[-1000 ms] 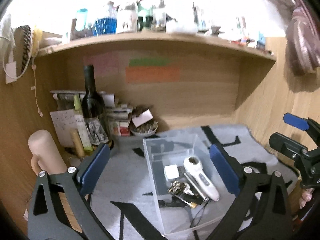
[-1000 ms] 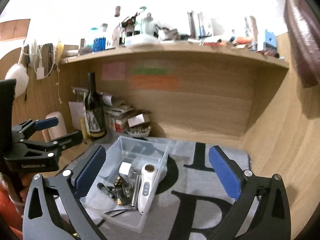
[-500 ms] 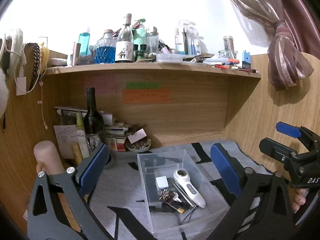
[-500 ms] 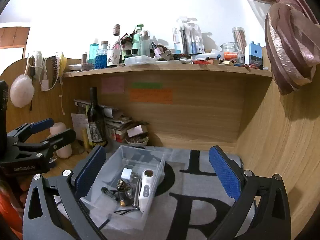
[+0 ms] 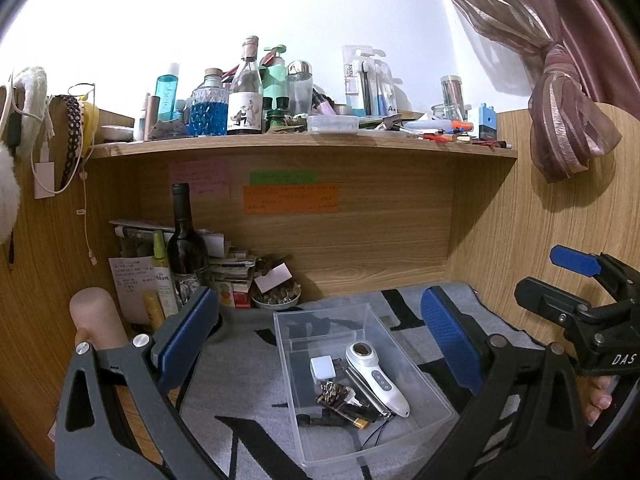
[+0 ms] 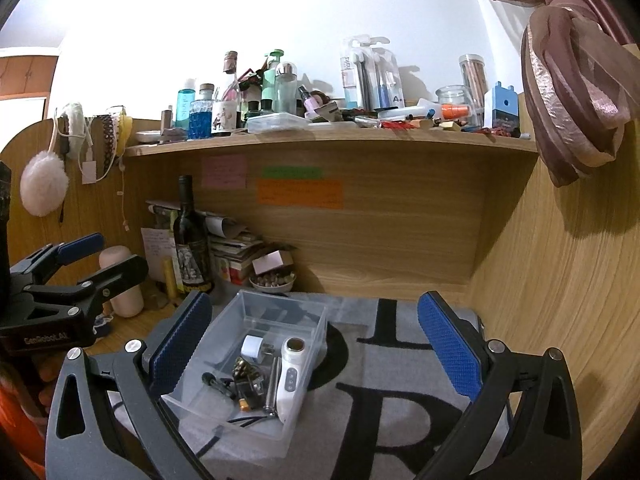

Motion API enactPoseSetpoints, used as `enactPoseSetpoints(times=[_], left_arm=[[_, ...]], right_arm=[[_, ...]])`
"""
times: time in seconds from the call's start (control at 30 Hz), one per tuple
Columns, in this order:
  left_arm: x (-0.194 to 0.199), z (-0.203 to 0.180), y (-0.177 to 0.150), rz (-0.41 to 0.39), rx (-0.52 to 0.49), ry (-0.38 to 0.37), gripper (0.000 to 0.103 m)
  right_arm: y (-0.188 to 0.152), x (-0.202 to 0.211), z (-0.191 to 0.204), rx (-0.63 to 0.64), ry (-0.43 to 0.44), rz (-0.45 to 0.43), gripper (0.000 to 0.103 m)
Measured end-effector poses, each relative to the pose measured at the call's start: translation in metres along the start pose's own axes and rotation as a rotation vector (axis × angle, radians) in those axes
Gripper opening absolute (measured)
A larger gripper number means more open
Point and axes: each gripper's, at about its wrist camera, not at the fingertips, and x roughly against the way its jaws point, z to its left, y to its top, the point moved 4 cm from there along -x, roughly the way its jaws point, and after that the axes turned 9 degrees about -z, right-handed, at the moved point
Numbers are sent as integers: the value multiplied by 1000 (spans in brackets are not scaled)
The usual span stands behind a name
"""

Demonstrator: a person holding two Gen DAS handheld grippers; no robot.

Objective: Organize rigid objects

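A clear rectangular plastic box (image 5: 424,428) is set on the grey letter-printed mat (image 6: 400,360) covering the counter. Inside it are laid a white handheld device (image 5: 378,380), a white square plug adapter (image 5: 322,368) and small dark metal items. The left gripper (image 5: 320,340) and right gripper (image 6: 316,348) are held above, jaws spread wide and empty.

A dark wine bottle (image 5: 185,236) stands at nine o'clock in the wooden alcove, papers and small boxes (image 5: 228,268) stacked just beside it. Pink, green and orange notes (image 5: 290,199) stick to the back panel at twelve. The shelf (image 5: 304,145) above is crowded with bottles. A tied curtain (image 6: 576,116) hangs at two o'clock
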Motion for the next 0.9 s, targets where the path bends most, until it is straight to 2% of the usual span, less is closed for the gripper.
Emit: enactPoseSetpoints(times=[0.9], left_arm=[[-6,-2,-4,15,-5,-17,103]], right_arm=[[-2,-4,1,-7,-9,13,103]])
